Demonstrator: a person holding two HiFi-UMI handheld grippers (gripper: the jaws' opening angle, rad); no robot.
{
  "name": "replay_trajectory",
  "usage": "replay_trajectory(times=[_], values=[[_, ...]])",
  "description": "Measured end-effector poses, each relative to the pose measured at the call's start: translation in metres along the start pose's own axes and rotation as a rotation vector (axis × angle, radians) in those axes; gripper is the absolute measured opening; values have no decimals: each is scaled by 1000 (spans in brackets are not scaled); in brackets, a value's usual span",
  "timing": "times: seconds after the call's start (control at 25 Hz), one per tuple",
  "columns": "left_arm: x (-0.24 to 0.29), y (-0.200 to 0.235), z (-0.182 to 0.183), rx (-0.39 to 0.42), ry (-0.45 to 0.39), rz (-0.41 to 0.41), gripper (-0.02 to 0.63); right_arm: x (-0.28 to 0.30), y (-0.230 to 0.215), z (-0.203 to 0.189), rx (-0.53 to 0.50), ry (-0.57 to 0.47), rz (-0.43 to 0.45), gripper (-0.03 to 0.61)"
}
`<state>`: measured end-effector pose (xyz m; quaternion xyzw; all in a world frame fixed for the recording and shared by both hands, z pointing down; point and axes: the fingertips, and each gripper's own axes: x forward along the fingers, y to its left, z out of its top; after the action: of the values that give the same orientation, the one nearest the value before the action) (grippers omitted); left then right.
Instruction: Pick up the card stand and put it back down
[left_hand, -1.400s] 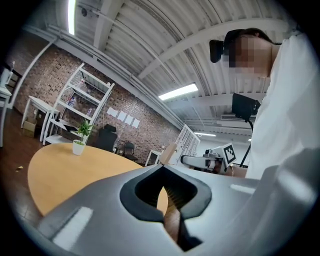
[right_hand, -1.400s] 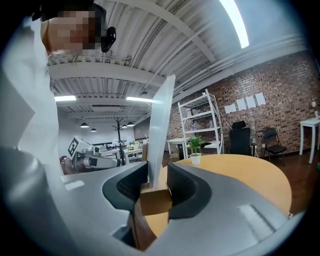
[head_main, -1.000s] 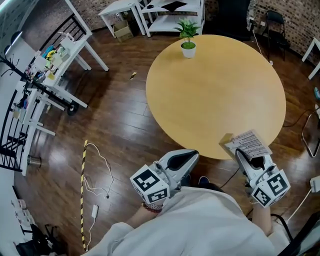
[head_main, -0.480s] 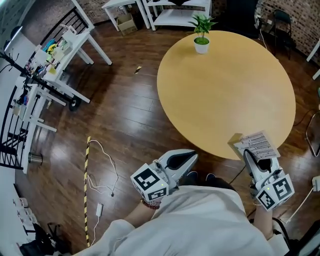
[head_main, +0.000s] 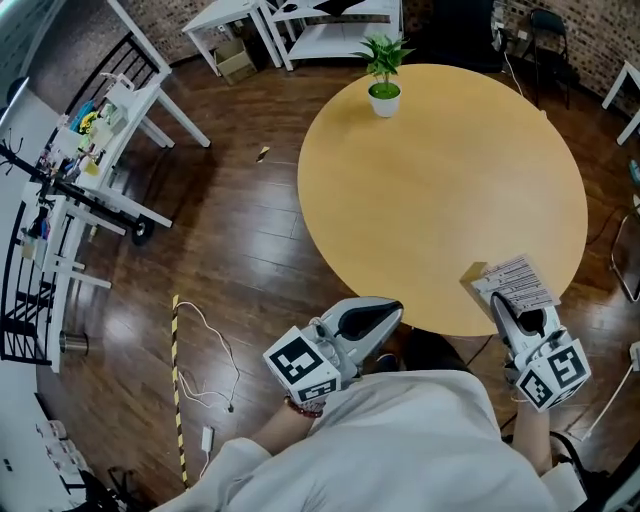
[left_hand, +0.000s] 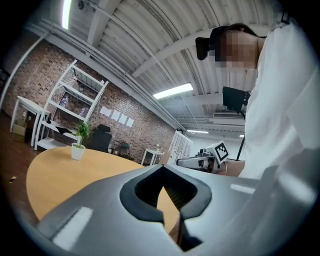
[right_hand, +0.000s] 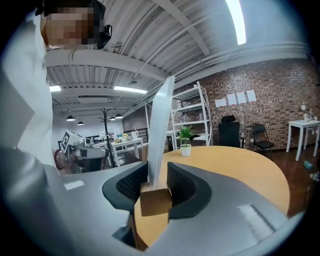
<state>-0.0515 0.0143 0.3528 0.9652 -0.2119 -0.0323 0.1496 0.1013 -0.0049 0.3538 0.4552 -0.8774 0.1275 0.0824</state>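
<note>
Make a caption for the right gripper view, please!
The right tongs pinch the card stand by its wooden base at the edge of the round table.

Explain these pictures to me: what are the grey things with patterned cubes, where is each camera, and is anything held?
No robot here: a person holds a two-jaw tool in each hand; the patterned cubes belong to the tools. The downward picture comes from a camera on the person's head; the other two come from cameras riding on each tool, looking along its jaws. The right tool is closed on the card stand at the near edge of the round table. The left tool is shut and empty, off the table. A potted plant stands at the far side.
</note>
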Motion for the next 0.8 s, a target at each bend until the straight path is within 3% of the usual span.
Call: replay_trajectory(times=[0.24,0.52,0.8], values=[[38,47,28,14,-19,91,0,63,-88,-9,-25,49,31,130],[82,119,48,-60,-26,288,0,176,-204,-35,-79,156,133,130],[96,157,43,-84,41,406,0,290,-268,-87,-116,250,251,129]])
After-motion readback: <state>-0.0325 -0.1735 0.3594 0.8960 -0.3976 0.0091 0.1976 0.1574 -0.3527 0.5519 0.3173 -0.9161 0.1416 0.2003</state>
